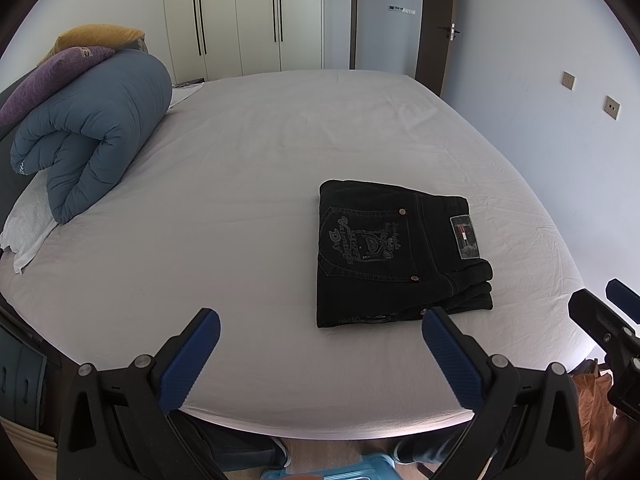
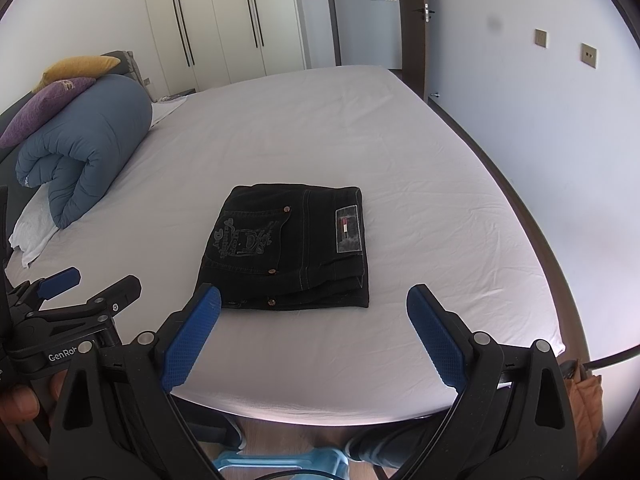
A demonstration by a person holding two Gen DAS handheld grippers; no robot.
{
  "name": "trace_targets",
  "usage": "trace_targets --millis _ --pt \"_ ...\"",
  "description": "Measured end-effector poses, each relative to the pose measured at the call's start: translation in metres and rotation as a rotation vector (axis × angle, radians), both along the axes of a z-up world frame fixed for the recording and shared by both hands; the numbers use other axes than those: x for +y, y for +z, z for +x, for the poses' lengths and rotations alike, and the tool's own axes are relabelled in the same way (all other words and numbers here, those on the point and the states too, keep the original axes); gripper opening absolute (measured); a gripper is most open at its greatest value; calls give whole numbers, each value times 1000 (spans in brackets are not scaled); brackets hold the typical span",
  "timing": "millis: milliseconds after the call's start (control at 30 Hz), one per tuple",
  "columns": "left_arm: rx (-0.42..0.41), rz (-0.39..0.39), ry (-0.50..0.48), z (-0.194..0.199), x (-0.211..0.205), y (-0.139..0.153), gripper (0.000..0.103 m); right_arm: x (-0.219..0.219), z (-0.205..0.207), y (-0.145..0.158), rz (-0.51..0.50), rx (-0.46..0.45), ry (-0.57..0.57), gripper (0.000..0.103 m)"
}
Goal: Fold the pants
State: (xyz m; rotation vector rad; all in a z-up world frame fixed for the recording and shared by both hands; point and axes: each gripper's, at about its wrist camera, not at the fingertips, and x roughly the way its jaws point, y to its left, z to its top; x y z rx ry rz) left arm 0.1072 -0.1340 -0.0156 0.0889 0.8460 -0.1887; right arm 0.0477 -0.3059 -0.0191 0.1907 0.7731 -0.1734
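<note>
Black jeans [image 1: 396,252] lie folded into a compact rectangle on the white bed sheet [image 1: 248,168], back pocket and waist label up. They also show in the right wrist view [image 2: 288,246]. My left gripper [image 1: 320,320] is open and empty, held back above the bed's near edge, left of the jeans. My right gripper [image 2: 314,300] is open and empty, just in front of the jeans' near edge. The right gripper also shows at the right edge of the left wrist view [image 1: 604,304]; the left gripper shows at the left of the right wrist view [image 2: 96,280].
A rolled blue duvet [image 1: 92,136] with purple and yellow pillows [image 1: 60,68] sits at the bed's left. Wardrobe doors [image 1: 240,16] and a door stand behind. A wall runs along the bed's right side. A blue stool [image 2: 280,464] and the person's feet are below.
</note>
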Motion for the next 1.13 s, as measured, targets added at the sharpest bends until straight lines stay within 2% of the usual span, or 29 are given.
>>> trace_targets --millis 967,1133 --pt "23 -10 -1 4 4 -3 103 -3 11 -4 14 20 25 95" --pt "6 8 5 5 6 -3 103 -5 13 -7 22 27 26 95"
